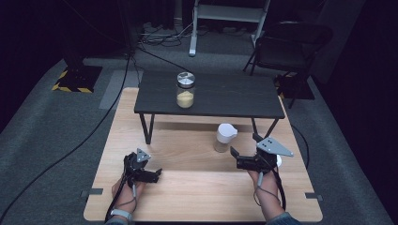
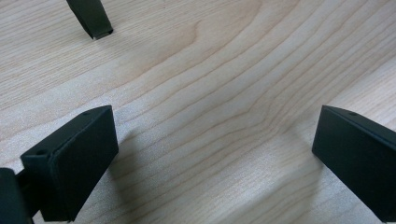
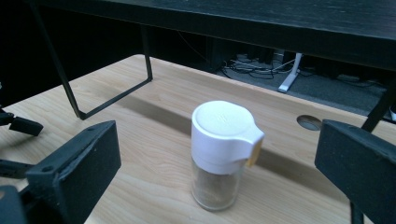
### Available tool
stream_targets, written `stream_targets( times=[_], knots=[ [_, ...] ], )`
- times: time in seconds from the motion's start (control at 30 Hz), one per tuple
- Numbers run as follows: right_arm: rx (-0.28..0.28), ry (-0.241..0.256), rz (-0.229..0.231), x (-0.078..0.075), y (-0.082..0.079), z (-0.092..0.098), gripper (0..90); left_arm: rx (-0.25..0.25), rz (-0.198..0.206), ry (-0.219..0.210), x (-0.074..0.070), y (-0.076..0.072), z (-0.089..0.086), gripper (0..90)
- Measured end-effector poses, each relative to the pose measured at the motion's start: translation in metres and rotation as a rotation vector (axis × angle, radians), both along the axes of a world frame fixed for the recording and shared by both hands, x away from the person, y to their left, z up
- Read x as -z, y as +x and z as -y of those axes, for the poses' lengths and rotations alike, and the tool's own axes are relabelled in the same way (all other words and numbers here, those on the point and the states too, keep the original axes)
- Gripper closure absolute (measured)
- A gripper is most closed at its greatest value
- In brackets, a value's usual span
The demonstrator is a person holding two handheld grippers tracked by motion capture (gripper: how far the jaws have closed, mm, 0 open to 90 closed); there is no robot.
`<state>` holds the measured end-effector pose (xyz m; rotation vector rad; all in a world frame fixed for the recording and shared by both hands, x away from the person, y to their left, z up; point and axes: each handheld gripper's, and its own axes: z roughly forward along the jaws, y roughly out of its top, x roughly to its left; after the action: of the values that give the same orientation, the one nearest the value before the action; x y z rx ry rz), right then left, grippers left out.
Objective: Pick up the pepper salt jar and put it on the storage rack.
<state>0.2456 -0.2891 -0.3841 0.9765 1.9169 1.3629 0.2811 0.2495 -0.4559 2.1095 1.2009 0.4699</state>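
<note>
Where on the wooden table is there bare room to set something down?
Bare wood lies between the left gripper and the right gripper, and along the near edge of the wooden table. It is tighter around the white-capped shaker, between the right gripper and the black shelf legs.

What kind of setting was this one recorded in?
Probably a lab or recording studio, not a home: dark walls, loose floor cables, yellow-black hazard tape on grey carpet, and a light wooden table with a black metal riser shelf.

Dim room, grey carpet (image 1: 56, 126), folding chair (image 1: 291, 44), floor cables (image 1: 159, 37), white stand (image 1: 225, 14)
</note>
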Motion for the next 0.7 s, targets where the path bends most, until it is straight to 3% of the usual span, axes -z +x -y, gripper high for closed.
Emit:
stream_targets(
  times=[0.5, 0.7],
  knots=[
    [0.020, 0.019, 0.010, 0.009, 0.019, -0.019, 0.1, 0.000, 0.000, -0.001, 0.000, 0.000, 0.000, 0.4],
    [0.026, 0.050, 0.002, 0.018, 0.029, -0.020, 0.1, 0.000, 0.000, 0.000, 0.000, 0.000, 0.000, 0.4]
  ],
)
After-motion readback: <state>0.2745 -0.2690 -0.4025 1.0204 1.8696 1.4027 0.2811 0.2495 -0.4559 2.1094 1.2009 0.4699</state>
